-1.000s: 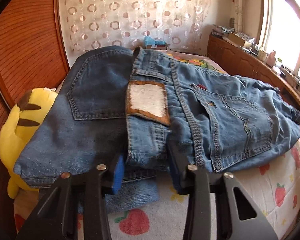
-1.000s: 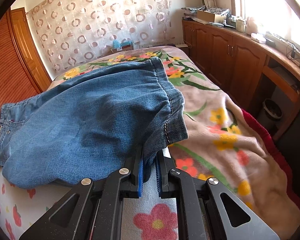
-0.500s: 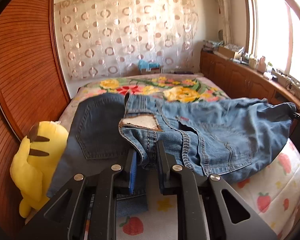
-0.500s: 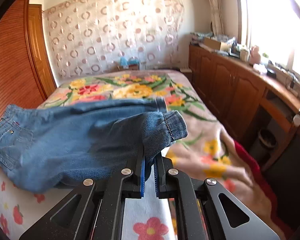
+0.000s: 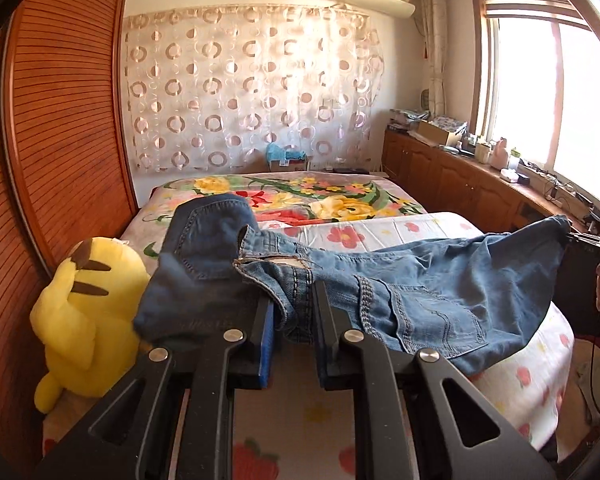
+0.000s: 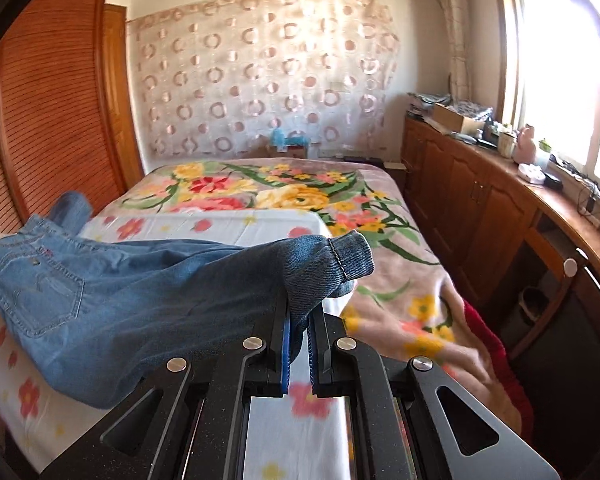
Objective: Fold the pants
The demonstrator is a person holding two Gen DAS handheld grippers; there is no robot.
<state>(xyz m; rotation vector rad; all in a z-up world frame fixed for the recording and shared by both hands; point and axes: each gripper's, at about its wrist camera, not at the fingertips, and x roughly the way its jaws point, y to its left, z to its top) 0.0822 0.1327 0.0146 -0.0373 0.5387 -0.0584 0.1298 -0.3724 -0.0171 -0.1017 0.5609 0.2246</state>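
Note:
Blue denim pants (image 5: 428, 276) hang stretched between my two grippers above the bed (image 5: 380, 228). My left gripper (image 5: 294, 316) is shut on the bunched waistband, and a back pocket flap droops to its left. At the far right of that view the leg hem meets the other gripper (image 5: 588, 236). In the right wrist view my right gripper (image 6: 298, 332) is shut on the leg cuff of the pants (image 6: 140, 280), with the rolled cuff sticking out to the right. The seat and back pocket sag at the left of that view.
A yellow plush toy (image 5: 84, 312) lies by the wooden wardrobe (image 5: 60, 120) on the left. The bed carries a floral blanket (image 6: 284, 188) and a white sheet with flowers (image 6: 220, 224). A wooden counter (image 6: 500, 200) with clutter runs under the window on the right.
Both grippers have risen and pulled back, lifting the pants off the bed. The left jaws closed onto the waistband; the folded pile has stretched out into a hanging span.

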